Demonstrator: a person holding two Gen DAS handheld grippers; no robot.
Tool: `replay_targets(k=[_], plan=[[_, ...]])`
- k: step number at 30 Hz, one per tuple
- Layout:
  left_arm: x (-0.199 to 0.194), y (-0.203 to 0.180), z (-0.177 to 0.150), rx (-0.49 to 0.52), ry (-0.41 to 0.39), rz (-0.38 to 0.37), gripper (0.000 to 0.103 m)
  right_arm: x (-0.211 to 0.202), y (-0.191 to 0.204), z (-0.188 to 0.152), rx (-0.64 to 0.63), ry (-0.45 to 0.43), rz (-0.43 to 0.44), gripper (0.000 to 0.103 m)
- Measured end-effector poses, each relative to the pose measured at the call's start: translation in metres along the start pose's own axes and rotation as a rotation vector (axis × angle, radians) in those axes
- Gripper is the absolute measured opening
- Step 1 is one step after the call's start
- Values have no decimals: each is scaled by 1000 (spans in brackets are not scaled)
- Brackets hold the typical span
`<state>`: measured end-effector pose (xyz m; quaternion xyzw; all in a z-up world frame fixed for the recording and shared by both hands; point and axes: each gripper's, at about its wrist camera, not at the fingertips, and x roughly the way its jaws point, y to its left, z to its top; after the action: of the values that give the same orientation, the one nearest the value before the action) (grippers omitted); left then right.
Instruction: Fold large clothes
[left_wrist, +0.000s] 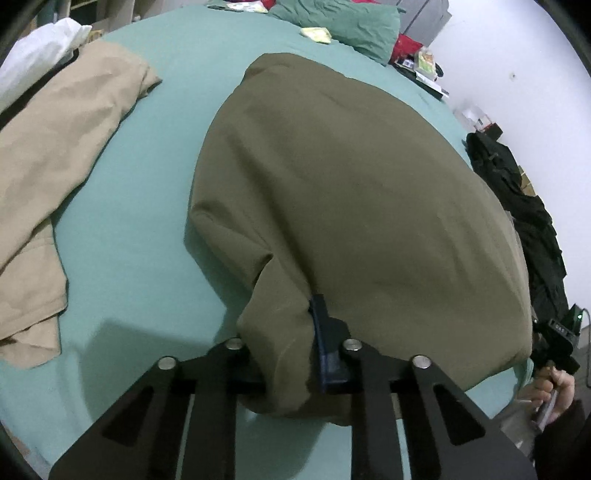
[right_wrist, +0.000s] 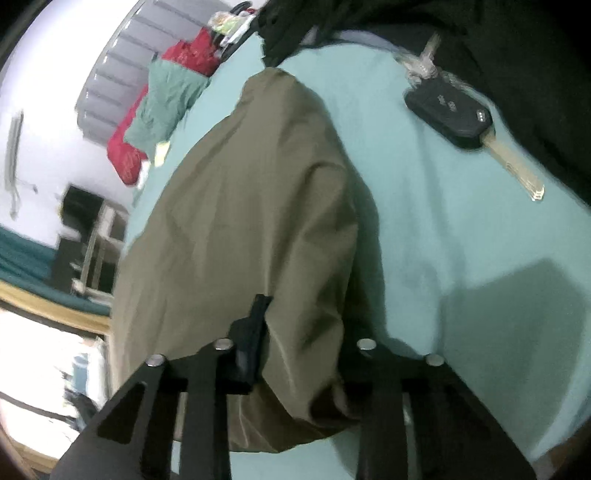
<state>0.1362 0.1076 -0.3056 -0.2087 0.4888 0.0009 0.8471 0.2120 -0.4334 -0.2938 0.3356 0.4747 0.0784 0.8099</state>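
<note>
Left gripper (left_wrist: 291, 354) and right gripper (right_wrist: 295, 354) each clamped on a near corner of the olive garment (left_wrist: 351, 192), probably to carry that edge across the bed (left_wrist: 147, 221) for a fold.

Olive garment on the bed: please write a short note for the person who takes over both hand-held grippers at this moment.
Left hand-held gripper: shut on the near edge of the olive garment.
Right hand-held gripper: shut on the same edge, seen in its own view.
The garment lies spread on the green sheet; a car key lies on the sheet beside it, and a beige garment lies apart.
Done: both near grips taken.
Left: probably carry this edge toward the far end, then flatten.
</note>
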Motion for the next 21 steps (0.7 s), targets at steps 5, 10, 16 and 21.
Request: replay_targets(k=[5,10,16,21], plan=[[-23,-6,2,-21,3,-14,15,-26,29,9,-142,-19,-75,14],[-48,-21,-8,-7,8,-22,14,-52,31,16,-164,-36,-101,11],[-73,-29,-29,-18,32,-11,14,-77,24,0,-203,-33,-126,10],[-54,-26,-39,4,106,53,19,-69,4,-10,-210,9,-146,10]])
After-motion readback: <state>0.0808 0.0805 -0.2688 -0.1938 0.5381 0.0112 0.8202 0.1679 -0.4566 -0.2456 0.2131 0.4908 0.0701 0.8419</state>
